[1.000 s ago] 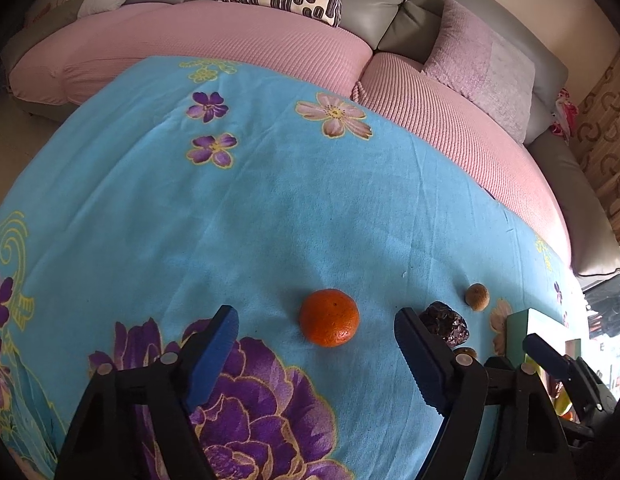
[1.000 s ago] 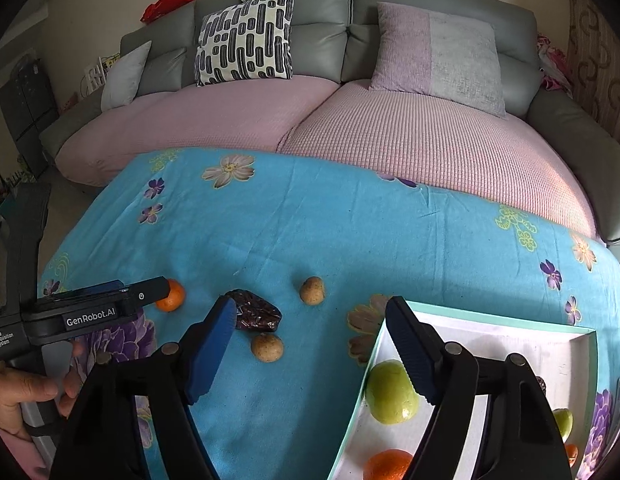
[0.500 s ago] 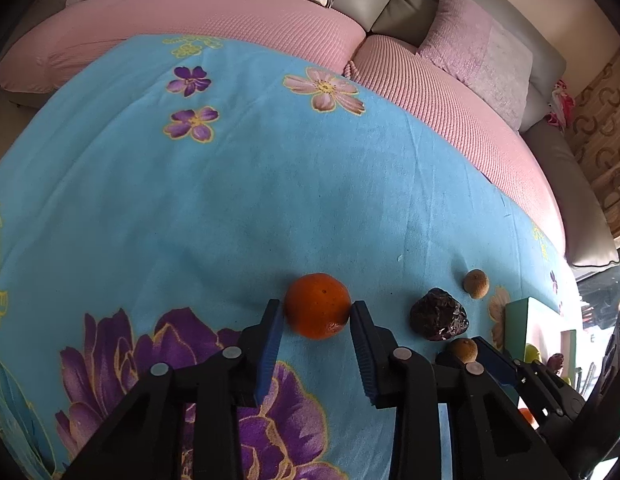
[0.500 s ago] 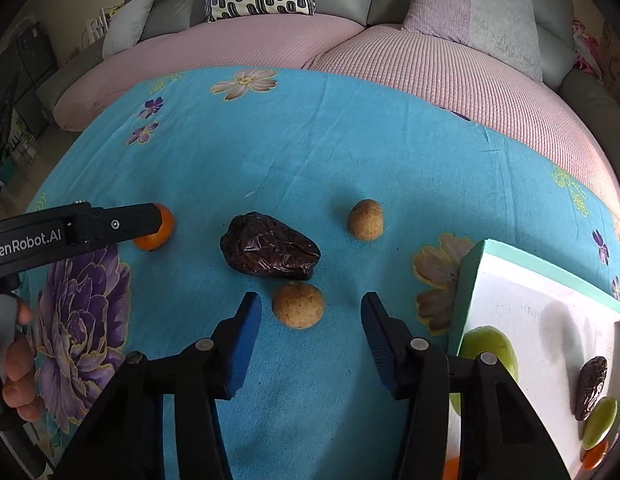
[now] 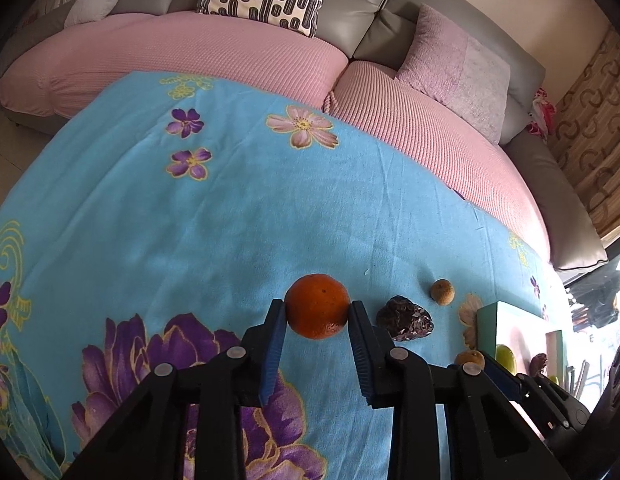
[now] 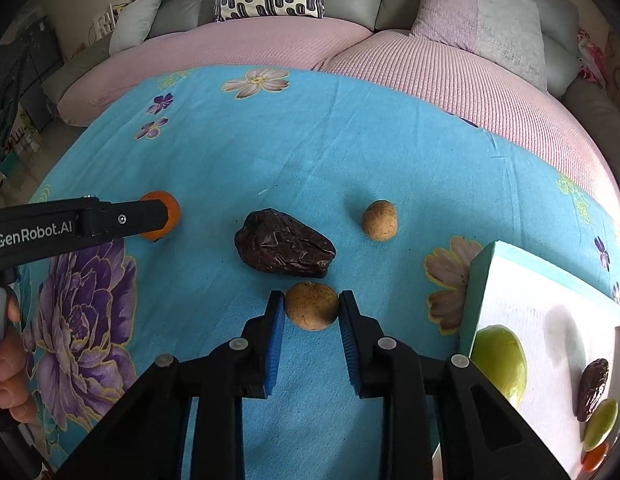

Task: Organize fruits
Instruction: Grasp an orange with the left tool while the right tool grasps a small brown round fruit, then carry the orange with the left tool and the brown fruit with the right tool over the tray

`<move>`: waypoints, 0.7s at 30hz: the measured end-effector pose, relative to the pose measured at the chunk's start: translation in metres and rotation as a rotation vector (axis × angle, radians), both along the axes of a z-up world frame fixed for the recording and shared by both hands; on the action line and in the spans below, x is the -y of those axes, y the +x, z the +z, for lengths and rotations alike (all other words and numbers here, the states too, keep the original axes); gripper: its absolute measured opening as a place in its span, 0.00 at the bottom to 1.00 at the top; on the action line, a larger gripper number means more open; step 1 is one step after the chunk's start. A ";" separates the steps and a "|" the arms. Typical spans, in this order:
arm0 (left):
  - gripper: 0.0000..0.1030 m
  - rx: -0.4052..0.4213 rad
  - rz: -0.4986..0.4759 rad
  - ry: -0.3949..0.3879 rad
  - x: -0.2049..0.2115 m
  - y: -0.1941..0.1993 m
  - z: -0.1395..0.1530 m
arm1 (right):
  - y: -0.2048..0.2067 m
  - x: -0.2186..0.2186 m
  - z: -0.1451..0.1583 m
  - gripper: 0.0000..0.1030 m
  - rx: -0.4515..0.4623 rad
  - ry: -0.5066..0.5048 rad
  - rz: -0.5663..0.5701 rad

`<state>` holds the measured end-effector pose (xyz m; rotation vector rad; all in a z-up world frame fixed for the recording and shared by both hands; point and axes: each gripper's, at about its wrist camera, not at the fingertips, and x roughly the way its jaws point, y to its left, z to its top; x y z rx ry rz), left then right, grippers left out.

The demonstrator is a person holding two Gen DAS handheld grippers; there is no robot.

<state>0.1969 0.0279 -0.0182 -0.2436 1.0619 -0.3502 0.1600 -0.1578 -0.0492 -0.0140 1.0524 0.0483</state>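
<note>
Orange [image 5: 317,311] clamped between left fingers [image 5: 275,340]

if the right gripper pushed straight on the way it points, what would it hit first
Its jaws are closing around the round tan fruit. Straight beyond that, the right gripper would probably meet the dark wrinkled date first, though depth is hard to judge.

My feeds are bright with soft daylight; the window [image 5: 602,312] at the left view's right edge is blown out. Shadows are faint, with one on the white tray [image 6: 550,320]. Both views are sharp in the center, with strong fisheye bending and black vignetted corners.
</note>
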 end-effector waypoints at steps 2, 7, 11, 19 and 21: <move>0.33 0.015 -0.006 -0.008 0.001 -0.004 0.006 | -0.006 0.001 0.008 0.28 0.019 0.003 -0.007; 0.33 0.057 -0.031 -0.014 0.006 -0.018 0.022 | -0.023 0.002 0.029 0.28 0.059 0.005 -0.026; 0.33 0.097 -0.069 -0.021 0.015 -0.028 0.036 | -0.039 0.011 0.045 0.28 0.075 0.009 -0.067; 0.33 0.129 -0.133 0.039 0.040 -0.043 0.042 | -0.078 0.034 0.065 0.28 0.114 0.005 -0.140; 0.33 0.131 -0.147 0.054 0.047 -0.046 0.041 | -0.085 0.042 0.069 0.28 0.119 0.008 -0.160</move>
